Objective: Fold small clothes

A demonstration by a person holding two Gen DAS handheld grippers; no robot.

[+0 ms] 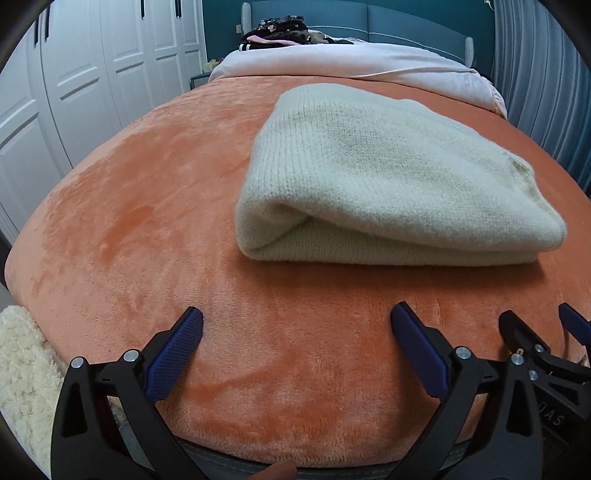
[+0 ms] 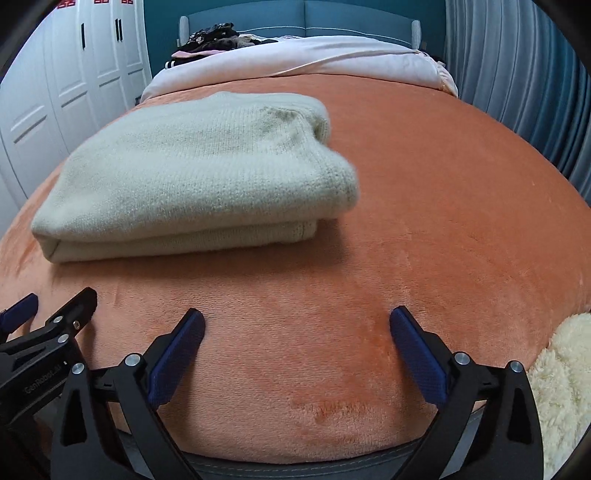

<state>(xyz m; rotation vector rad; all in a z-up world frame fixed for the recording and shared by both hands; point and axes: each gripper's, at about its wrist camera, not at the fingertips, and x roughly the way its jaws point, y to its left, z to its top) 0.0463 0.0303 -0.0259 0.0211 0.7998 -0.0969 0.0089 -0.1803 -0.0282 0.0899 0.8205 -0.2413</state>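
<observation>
Item: sweater [image 1: 388, 173], cream knit. Folded into a thick rectangular bundle, several layers stacked; lies flat on orange blanket [image 1: 147, 221], mid-bed, ahead of both tools and apart from them. Rounded fold edge toward the cameras; one lower layer juts a little at the near right corner in the right view.

Left gripper [image 1: 297, 325]: jaws spread wide, nothing between the blue pads, only blanket below. Short of the bundle's near edge, not touching it.

Right gripper [image 2: 297, 325]: likewise wide, empty, over bare blanket to the right of the bundle's front.

Step in hand, as judged: fold on this piece finished and let go; both tools free of the cloth. Remaining, probably: squaring the jutting layer, or moving on to another garment.

Next move calls for: either a low pinch at the bundle's near corners to shift it whole without the layers sliding, or a reach toward the dark clothes pile [image 1: 277, 31] at the headboard, well beyond.

Also present: white wardrobe [image 1: 92, 74]; fluffy cream fabric [image 2: 565, 387] at the bed's near edge.

Writing: "GenRobot.AI" on the left tool's body in the right view; partial "DAS" on the right tool in the left view. Red marks on the wardrobe top, unreadable.
</observation>
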